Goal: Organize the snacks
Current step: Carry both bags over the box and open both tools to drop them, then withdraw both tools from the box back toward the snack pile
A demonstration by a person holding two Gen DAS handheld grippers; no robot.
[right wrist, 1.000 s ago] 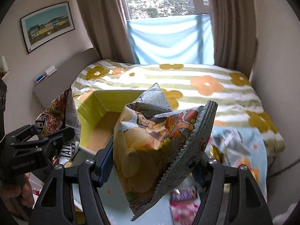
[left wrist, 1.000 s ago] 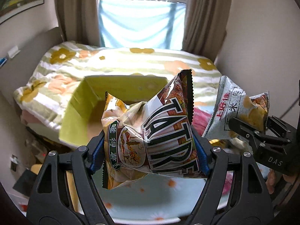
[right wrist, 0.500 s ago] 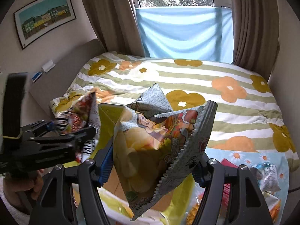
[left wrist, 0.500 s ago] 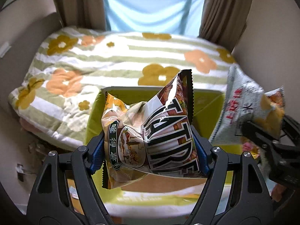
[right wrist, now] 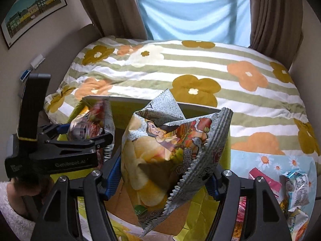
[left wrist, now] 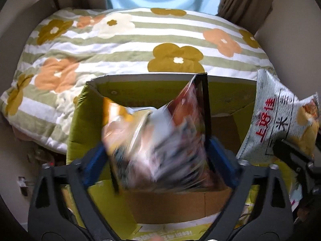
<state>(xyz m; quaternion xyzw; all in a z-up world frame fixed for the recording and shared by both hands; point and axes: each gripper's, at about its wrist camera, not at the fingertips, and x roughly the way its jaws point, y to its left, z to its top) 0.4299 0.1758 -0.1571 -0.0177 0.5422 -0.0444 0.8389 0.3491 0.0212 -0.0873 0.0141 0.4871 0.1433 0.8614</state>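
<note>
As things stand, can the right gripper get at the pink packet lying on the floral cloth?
Probably not yet. The right gripper is shut on the grey chip bag, so nothing else fits between its fingers. The pink packet itself lies uncovered, just to its right.

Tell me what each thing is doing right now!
Left gripper: over the box, brown snack bag between its fingers.
Brown snack bag: blurred, above the open box.
Right gripper: shut on the grey chip bag.
Grey chip bag: held up, crumpled.
Box: open, flaps up.
Loose snacks: lying on the bed.
</note>
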